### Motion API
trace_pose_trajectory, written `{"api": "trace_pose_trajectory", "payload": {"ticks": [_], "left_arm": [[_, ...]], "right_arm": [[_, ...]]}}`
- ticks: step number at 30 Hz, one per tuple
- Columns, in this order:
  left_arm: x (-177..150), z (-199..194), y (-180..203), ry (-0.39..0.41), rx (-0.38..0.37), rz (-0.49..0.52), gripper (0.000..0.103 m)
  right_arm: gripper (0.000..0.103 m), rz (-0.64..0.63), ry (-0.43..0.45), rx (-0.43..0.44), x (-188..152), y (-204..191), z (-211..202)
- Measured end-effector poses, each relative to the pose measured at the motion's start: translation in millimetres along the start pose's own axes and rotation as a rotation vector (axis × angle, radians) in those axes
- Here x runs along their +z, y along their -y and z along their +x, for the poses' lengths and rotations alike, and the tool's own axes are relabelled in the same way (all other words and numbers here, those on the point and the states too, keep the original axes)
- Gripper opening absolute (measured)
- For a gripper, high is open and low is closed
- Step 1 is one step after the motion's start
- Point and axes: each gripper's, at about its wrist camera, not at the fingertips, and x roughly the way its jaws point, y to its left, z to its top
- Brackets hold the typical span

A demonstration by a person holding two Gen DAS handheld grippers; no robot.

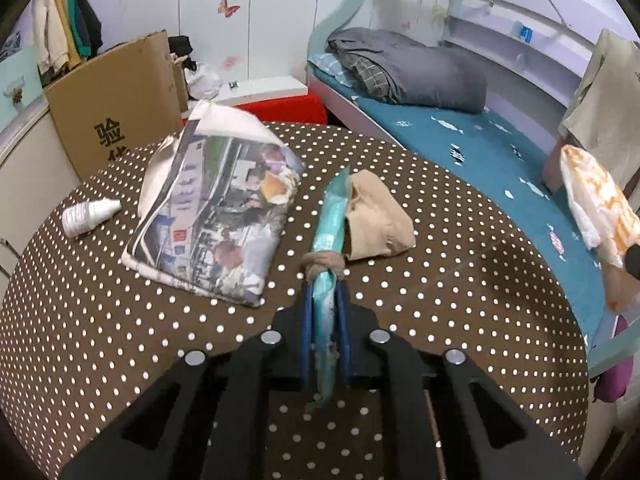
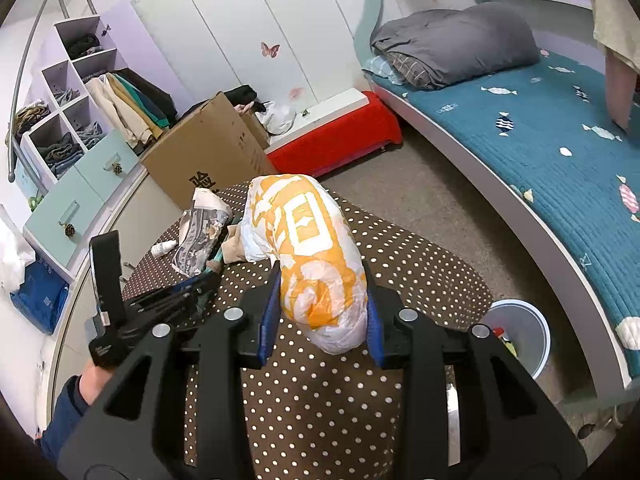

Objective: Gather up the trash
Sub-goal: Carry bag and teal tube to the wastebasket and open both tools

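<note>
My left gripper point(image 1: 325, 276) is shut on a flat teal plastic wrapper point(image 1: 330, 232), held edge-up just above the polka-dot table point(image 1: 460, 280); it shows in the right wrist view point(image 2: 200, 280) too. My right gripper point(image 2: 320, 276) is shut on a stuffed orange-and-white plastic bag point(image 2: 308, 240), held above the table; the bag also shows at the right of the left wrist view point(image 1: 600, 204). A folded newspaper point(image 1: 224, 216) lies left of the wrapper, a small white bottle point(image 1: 90, 212) farther left, and a beige cloth point(image 1: 378, 216) just right of the wrapper.
A light-blue bin point(image 2: 520, 336) with some trash stands on the floor right of the table. A cardboard box point(image 2: 208, 152) stands behind the table. A bed with a teal cover point(image 2: 552, 132) runs along the right. A red bench point(image 2: 336, 140) sits by the wardrobe.
</note>
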Motion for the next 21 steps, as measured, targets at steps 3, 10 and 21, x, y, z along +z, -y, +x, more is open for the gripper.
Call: {"api": "trace_pose_trajectory", "payload": {"ticks": [3, 10, 21], "left_arm": [[-6, -6, -1, 0.004, -0.012, -0.012, 0.011], [-22, -53, -16, 0.092, -0.004, -0.112, 0.010], [-5, -118, 27, 0.220, -0.087, -0.078, 0.011]], "right_arm": [[0.035, 0.010, 0.008, -0.011, 0, 5, -6], [0.035, 0.018, 0.030, -0.013, 3, 13, -13], [0.035, 0.042, 0.135, -0.032, 20, 28, -48]]}}
